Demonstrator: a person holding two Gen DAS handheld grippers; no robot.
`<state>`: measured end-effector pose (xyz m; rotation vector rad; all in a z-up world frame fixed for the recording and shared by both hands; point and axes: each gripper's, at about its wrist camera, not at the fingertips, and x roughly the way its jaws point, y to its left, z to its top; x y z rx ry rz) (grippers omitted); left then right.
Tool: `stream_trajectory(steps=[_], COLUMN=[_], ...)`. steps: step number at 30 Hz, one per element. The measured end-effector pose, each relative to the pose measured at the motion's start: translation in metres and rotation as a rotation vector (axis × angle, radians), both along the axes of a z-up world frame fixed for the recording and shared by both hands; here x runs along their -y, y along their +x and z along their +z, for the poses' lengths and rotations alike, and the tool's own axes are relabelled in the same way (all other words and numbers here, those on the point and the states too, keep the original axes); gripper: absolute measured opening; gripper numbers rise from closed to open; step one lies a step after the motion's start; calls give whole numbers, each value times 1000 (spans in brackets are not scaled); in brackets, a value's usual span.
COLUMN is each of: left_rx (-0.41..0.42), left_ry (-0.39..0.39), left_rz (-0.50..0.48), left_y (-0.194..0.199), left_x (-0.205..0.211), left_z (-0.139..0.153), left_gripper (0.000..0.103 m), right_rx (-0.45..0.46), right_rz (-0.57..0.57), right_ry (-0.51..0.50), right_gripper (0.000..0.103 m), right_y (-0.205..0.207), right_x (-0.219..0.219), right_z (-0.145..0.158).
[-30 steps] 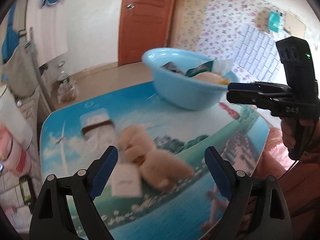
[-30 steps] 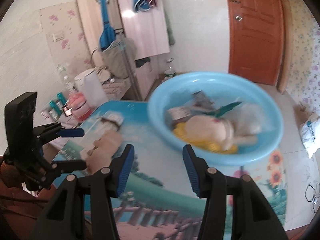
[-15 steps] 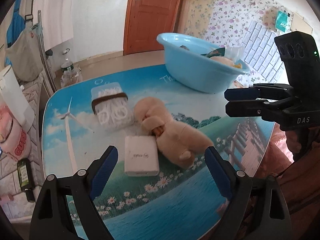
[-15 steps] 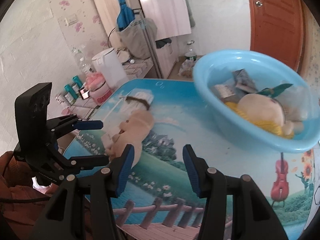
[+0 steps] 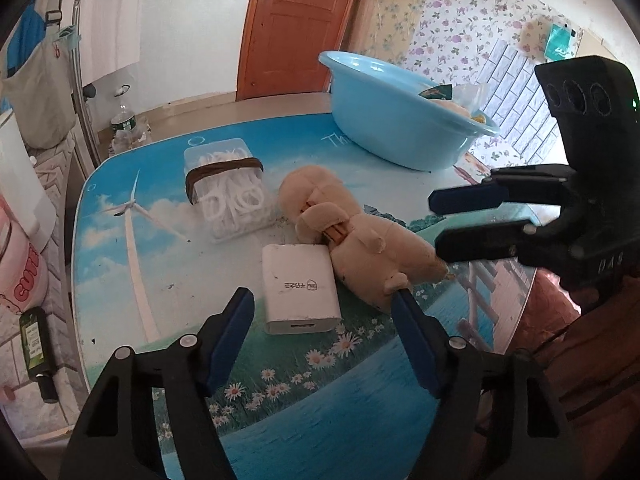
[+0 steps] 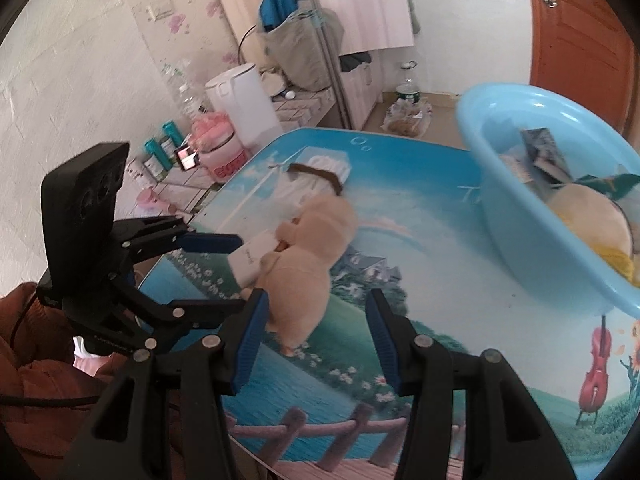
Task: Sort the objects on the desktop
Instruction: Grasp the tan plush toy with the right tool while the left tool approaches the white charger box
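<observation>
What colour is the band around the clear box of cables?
Dark brown. The band wraps the clear box; it shows best in the left wrist view.

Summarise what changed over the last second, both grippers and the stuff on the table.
Both grippers came down toward the table. The left gripper has just been closing its jaws partway around the white charger, not yet gripping. The right gripper swung from the blue basin toward the beige plush toy, gap unchanged, empty. Charger, plush, clear box of white cables and basin stayed put.

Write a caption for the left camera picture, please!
Open left gripper nears white charger beside plush toy; blue basin waits behind.
</observation>
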<state>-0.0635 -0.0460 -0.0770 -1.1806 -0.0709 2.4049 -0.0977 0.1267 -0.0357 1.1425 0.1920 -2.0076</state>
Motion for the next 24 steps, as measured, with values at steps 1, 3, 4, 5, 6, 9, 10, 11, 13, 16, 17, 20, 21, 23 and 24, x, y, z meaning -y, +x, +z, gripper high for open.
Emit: stream_trajectory(steps=[1, 3, 4, 5, 6, 9, 10, 11, 13, 16, 17, 20, 21, 23, 24], left_rx=[1, 4, 1, -1, -1, 3, 2, 2, 4, 7, 6, 6, 5, 4, 5], left_ry=[7, 16, 14, 11, 9, 20, 17, 14, 9, 4, 4, -1, -3, -9, -11], left_rz=[-5, -13, -13, -10, -6, 4, 7, 10, 17, 21, 22, 22, 23, 24, 21], left_y=[0, -1, 0, 0, 0, -1, -1, -1, -1, -2, -2, -3, -4, -5, -6], left_x=[0, 1, 2, 3, 5, 10, 11, 12, 12, 13, 12, 12, 11, 9, 8], left_z=[0, -1, -1, -1, -1, -1, -1, -1, -3, -4, -3, -3, -3, -3, -3], left_gripper=[68, 64, 60, 53, 50, 48, 48, 48, 48, 48, 48, 48, 48, 48, 48], right_rx=[3, 19, 29, 36, 44, 69, 75, 83, 89, 75, 69, 40, 34, 23, 21], right_rz=[7, 23, 29, 33, 38, 46, 45, 45, 40, 44, 44, 41, 36, 24, 17], right_ry=[4, 8, 10, 13, 17, 19, 15, 6, -8, -13, -13, -8, -5, 2, 7], right_gripper=[50, 50, 50, 50, 50, 47, 43, 39, 38, 36, 36, 36, 36, 36, 36], right_y=[0, 0, 0, -1, -1, -2, -3, -4, -5, -4, -3, -3, -3, -4, -4], right_x=[2, 5, 6, 7, 8, 9, 9, 8, 5, 1, -1, -10, -14, -19, -21], right_z=[-1, -4, -6, -9, -12, -17, -18, -19, -18, -13, -11, -3, -1, 1, 2])
